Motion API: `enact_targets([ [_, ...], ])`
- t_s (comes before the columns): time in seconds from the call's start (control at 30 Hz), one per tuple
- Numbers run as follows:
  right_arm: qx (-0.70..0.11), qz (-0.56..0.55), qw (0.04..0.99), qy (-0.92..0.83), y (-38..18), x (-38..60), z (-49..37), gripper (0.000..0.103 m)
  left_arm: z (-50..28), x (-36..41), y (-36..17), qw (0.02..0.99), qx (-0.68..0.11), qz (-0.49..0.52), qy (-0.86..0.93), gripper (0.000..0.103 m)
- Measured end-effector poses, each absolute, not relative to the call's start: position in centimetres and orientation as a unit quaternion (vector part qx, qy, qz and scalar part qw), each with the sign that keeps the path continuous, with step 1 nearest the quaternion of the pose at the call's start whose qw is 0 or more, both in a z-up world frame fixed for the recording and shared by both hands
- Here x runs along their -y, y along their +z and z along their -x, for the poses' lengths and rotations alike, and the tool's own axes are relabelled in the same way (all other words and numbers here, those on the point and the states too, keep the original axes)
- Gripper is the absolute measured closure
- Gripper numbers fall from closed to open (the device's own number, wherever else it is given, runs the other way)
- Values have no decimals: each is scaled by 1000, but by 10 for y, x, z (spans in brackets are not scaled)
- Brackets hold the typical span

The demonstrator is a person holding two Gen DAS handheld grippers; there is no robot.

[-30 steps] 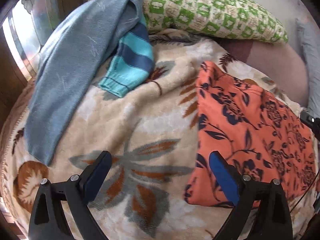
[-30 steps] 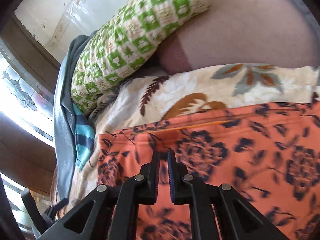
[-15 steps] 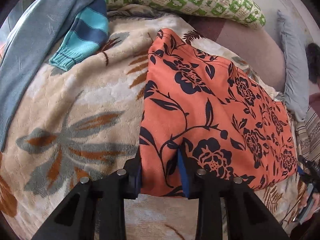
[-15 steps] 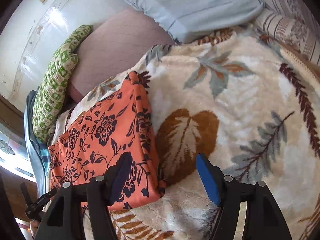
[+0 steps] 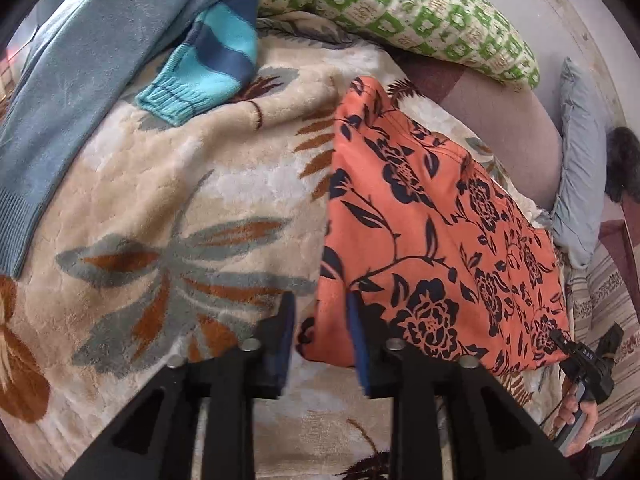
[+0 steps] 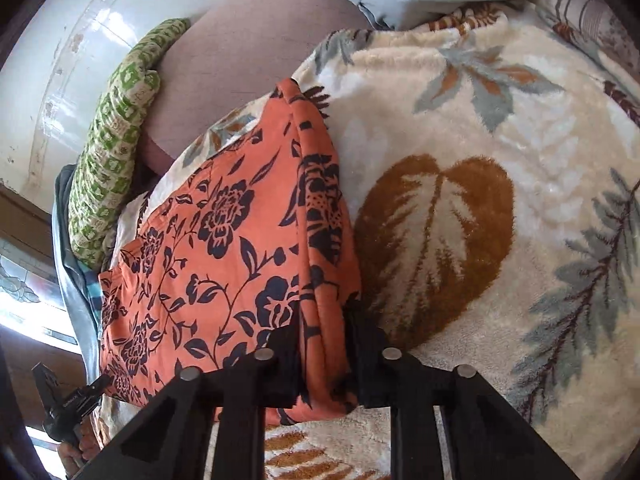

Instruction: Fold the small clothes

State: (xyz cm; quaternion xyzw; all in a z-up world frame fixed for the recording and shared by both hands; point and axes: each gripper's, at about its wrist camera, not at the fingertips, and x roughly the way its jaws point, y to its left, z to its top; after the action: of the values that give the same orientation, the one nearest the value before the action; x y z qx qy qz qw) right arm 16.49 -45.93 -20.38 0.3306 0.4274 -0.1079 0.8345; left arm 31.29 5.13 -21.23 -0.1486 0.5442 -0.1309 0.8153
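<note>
Orange floral garment (image 5: 432, 240) on the blanket (image 5: 160, 208): thin, limp, light. Left gripper (image 5: 320, 344) and right gripper (image 6: 322, 354) each pinch a near corner; hold hems.

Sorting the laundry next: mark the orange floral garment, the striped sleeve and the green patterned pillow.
orange floral garment (image 5: 432, 216), left wrist view, middle of its top layer.
striped sleeve (image 5: 216, 56), left wrist view, on the stripes above the cuff.
green patterned pillow (image 5: 400, 12), left wrist view, its middle.
</note>
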Motion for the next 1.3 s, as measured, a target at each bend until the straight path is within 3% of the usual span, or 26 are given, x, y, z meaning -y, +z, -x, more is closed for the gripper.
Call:
enact_targets([
  [0.07, -418, -330, 840, -104, -194, 455, -161, 87, -314, -55, -215, 820, -543, 145, -110, 23],
  [0.2, -432, -324, 833, -118, -206, 455, -165, 87, -317, -42, -227, 804, -549, 166, -156, 23],
  [0.23, -435, -335, 827, -121, -212, 457, -166, 87, -317, -36, -227, 811, -543, 152, -156, 25],
  [0.3, -436, -350, 820, -124, -222, 463, -165, 87, -317, -25, -228, 816, -541, 128, -160, 78],
  [0.43, -424, -379, 815, -113, -234, 472, -161, 84, -311, -22, -215, 830, -518, 120, -167, 88],
  [0.9, -392, -338, 849, -108, -186, 465, -136, 90, -307, -56, -218, 812, -532, 175, -162, 90],
  [0.93, -404, -338, 841, -122, -195, 468, -136, 90, -309, -56, -225, 806, -545, 166, -158, 88],
  [1.0, -436, -349, 818, -137, -220, 476, -140, 90, -313, -59, -232, 800, -556, 174, -142, 71],
  [1.03, -439, -370, 809, -128, -229, 481, -140, 89, -314, -62, -230, 798, -554, 190, -143, 69],
  [1.13, -396, -447, 796, -104, -233, 498, -128, 86, -313, -64, -222, 806, -541, 197, -138, 46],
  [1.17, -382, -461, 795, -98, -231, 502, -124, 78, -313, -64, -220, 809, -537, 196, -136, 36],
  [1.2, -375, -463, 796, -102, -228, 504, -121, 56, -311, -64, -218, 809, -535, 199, -144, 35],
  [1.27, -356, -464, 804, -103, -220, 506, -115, 26, -308, -60, -214, 806, -527, 210, -168, 34],
  [1.3, -347, -464, 810, -93, -217, 505, -114, 26, -307, -57, -212, 807, -522, 212, -176, 31],
])
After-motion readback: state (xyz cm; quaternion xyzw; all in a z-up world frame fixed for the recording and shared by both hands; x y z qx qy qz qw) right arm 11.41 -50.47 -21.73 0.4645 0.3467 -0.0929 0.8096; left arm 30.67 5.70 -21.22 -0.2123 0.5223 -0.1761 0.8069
